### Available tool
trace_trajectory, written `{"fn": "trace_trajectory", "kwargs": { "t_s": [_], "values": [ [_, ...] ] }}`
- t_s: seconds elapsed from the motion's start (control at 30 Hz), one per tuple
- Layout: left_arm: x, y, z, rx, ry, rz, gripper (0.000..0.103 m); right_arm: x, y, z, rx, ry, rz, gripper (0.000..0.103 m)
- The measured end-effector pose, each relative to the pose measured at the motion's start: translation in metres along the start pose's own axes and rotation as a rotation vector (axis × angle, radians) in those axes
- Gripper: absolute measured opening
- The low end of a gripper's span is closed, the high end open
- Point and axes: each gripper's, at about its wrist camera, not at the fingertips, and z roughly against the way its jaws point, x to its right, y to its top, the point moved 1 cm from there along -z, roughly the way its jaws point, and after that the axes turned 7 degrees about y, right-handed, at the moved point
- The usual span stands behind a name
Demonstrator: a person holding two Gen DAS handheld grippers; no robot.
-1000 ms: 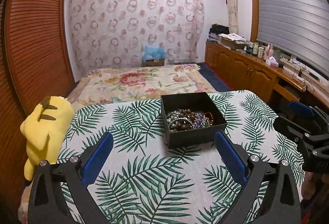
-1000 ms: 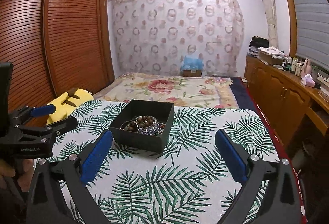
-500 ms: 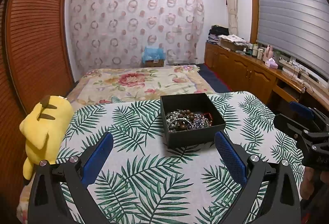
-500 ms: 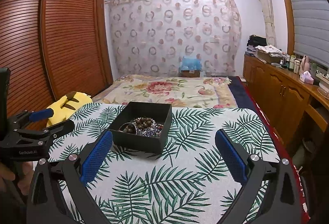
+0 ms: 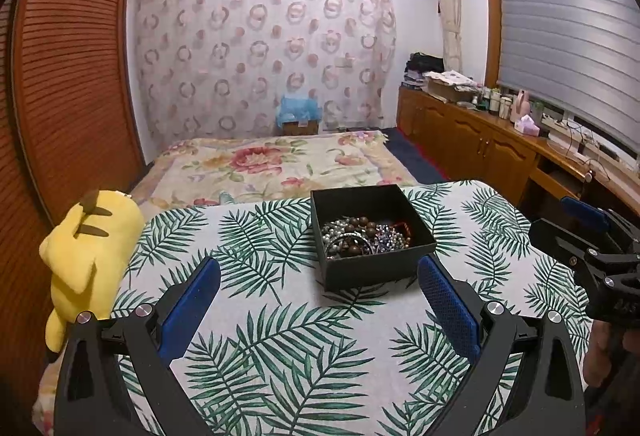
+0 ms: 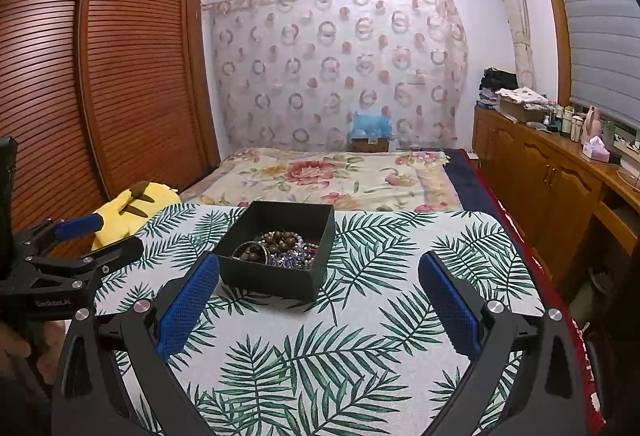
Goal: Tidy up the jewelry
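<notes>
Where tangled, jewelry pieces indistinguishable.

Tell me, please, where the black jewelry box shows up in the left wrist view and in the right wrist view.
Left wrist view: the black jewelry box sits right of centre on the palm-leaf cloth, just ahead of the left gripper.
Right wrist view: it sits left of centre, ahead of the right gripper.
Shared landmark: the yellow plush toy at the cloth's left edge.
</notes>
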Motion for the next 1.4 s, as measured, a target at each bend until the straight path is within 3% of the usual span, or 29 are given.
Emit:
{"fn": "trace_trajectory", "kwargs": {
  "t_s": [1.4],
  "values": [
    [0.0036, 0.0074, 0.0054, 0.022, -0.004, 0.007, 0.095, -0.0056, 0.0061, 0.0071, 0.022, -0.002, 0.003, 0.1]
  ]
}}
